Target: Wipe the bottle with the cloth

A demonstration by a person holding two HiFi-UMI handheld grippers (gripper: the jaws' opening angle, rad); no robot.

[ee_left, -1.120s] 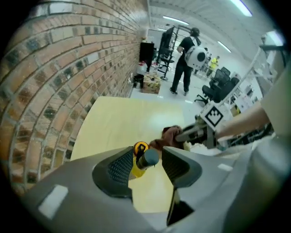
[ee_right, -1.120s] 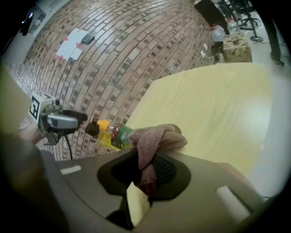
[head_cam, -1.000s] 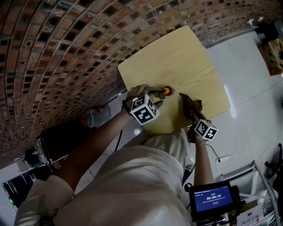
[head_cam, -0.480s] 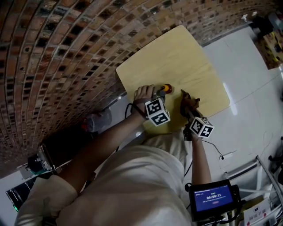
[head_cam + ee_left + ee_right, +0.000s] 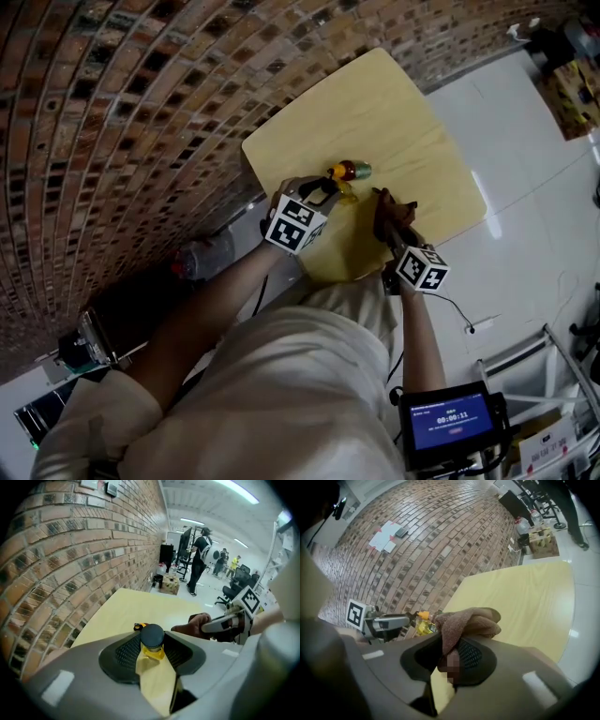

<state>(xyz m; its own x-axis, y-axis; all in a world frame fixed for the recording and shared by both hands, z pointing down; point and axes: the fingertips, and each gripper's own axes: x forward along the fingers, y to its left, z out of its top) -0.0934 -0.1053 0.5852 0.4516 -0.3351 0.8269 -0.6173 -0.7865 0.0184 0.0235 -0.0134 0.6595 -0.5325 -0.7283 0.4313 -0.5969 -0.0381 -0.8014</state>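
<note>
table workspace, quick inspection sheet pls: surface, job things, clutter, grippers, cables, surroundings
surface: pale wooden table, only the job's things over it
job's things: yellow bottle with dark cap; brown cloth, bunched
clutter: nothing seen
grippers: left hand-held gripper, jaws have just been closing, shut on the bottle; right hand-held gripper shut on the cloth
cables: one thin cable on the floor
surroundings: brick wall, white floor

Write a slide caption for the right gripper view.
Right gripper holds a brown cloth over the table, close to the bottle.
</note>
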